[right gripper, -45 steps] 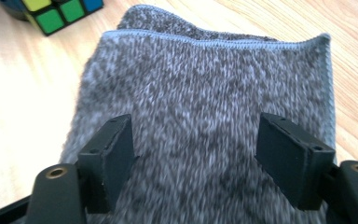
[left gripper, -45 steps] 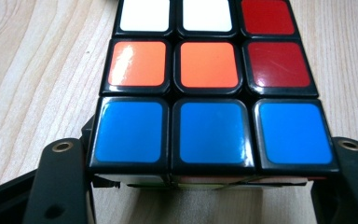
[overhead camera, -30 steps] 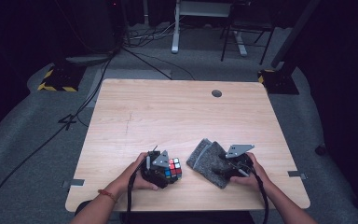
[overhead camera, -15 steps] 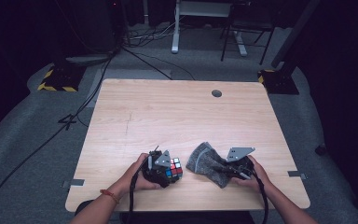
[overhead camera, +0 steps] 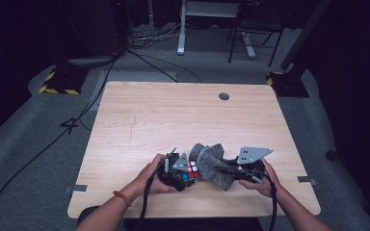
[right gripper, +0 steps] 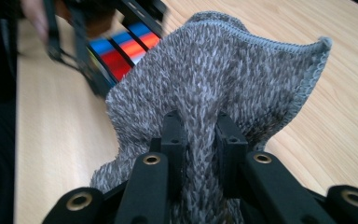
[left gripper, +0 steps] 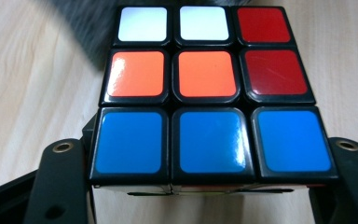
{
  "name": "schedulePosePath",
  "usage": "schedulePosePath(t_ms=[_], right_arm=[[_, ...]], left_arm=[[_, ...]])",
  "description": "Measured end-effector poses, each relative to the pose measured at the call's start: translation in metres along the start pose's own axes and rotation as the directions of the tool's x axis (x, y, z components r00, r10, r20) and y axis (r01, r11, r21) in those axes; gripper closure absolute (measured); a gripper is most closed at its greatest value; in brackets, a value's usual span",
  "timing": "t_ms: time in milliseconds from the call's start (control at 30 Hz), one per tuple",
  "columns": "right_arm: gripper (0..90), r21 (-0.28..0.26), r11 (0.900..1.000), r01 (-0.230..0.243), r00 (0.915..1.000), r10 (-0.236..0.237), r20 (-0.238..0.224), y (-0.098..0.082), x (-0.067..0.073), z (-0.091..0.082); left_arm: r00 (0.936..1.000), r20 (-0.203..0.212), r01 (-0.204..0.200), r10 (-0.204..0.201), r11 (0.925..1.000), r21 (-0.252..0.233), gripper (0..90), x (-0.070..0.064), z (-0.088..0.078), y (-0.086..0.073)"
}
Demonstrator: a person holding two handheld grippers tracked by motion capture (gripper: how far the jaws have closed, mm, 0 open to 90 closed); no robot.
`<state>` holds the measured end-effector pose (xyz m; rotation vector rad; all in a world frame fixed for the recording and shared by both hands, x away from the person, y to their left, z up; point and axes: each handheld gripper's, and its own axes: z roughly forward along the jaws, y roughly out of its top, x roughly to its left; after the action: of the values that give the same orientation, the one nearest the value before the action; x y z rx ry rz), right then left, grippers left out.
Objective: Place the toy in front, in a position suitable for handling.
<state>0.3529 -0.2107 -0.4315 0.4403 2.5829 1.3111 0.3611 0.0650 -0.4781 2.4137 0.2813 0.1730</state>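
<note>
You have the puzzle cube (left gripper: 209,93) clamped between the jaws of your left gripper (overhead camera: 177,169), which press its two opposite sides so that one whole face, with white, orange, red and blue tiles, stays bare and turned toward the cloth. Your right gripper (right gripper: 200,135) pinches a fold of the grey fuzzy cloth (right gripper: 223,79) tight between its jaws, leaving the rest of the cloth to stand free as a loose pad; that grip looks chosen for wiping, with the cube held steady as the cloth is brought onto it. In the high view the cube (overhead camera: 191,172) sits near the front edge of the table (overhead camera: 183,115), just to the left of the cloth (overhead camera: 212,163), and the two seem to touch or nearly touch, though you cannot tell which from here. Compared with a second ago, both pairs of jaws have just been closing, the left on the cube and the right on the cloth. The cloth, which then lay flatter on the table and apart from the cube, is now bunched, raised off the wood and drawn over against the cube.
</note>
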Motion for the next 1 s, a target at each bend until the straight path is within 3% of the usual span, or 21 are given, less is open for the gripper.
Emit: schedulePosePath(t_ms=[133,233,333,400,433,500,633,733,833,900,1000], right_arm=[[77.4,-0.023,1.000,0.009,0.9994,-0.010,-0.034,0.012,0.004,0.002],[77.2,-0.010,1.000,0.009,0.9957,-0.010,-0.092,0.027,0.009,0.010],[76.7,0.012,1.000,0.019,0.9952,-0.018,-0.096,0.036,0.015,0.019],[76.5,0.018,1.000,0.023,0.9960,-0.022,-0.087,0.038,0.016,0.021],[76.3,0.035,0.998,0.050,0.9979,-0.048,-0.043,0.041,0.019,0.026],[76.3,0.036,0.998,0.052,0.9980,-0.051,-0.037,0.041,0.019,0.027],[76.4,0.063,0.995,0.083,0.9955,-0.085,0.041,0.038,0.023,0.032],[77.2,0.064,0.996,0.059,0.9954,-0.064,0.071,0.031,0.019,0.032],[77.6,0.100,0.992,0.074,0.9899,-0.086,0.113,0.023,0.015,0.031],[77.6,0.107,0.992,0.068,0.9901,-0.081,0.114,0.018,0.012,0.028],[77.8,0.076,0.996,0.052,0.9947,-0.058,0.085,0.017,0.011,0.023]], left_arm=[[0.9993,-0.011,-0.034,0.034,0.9992,0.020,33.3,-0.002,0.006,0.014],[0.9994,-0.006,-0.033,0.033,0.9994,-0.008,33.3,-0.003,0.006,0.025],[0.9988,-0.015,-0.048,0.048,0.9988,-0.004,33.4,-0.004,0.006,0.029],[0.9990,-0.022,-0.039,0.039,0.9992,0.002,33.4,-0.004,0.006,0.029],[0.9994,-0.024,-0.026,0.026,0.9997,0.003,33.5,-0.003,0.006,0.027],[0.9992,-0.030,-0.025,0.025,0.9996,0.010,33.5,-0.002,0.006,0.026],[0.9993,-0.029,-0.023,0.023,0.9995,0.022,33.5,-0.002,0.006,0.022],[0.9985,-0.026,-0.048,0.049,0.9980,0.041,33.5,-0.005,0.004,0.020],[0.9993,-0.008,-0.037,0.038,0.9992,0.016,33.5,-0.005,-0.001,0.018],[0.9995,-0.006,-0.031,0.031,0.9995,-0.001,33.6,-0.006,-0.004,0.019],[0.9993,-0.006,-0.036,0.036,0.9992,0.017,33.5,-0.011,-0.001,0.021]])
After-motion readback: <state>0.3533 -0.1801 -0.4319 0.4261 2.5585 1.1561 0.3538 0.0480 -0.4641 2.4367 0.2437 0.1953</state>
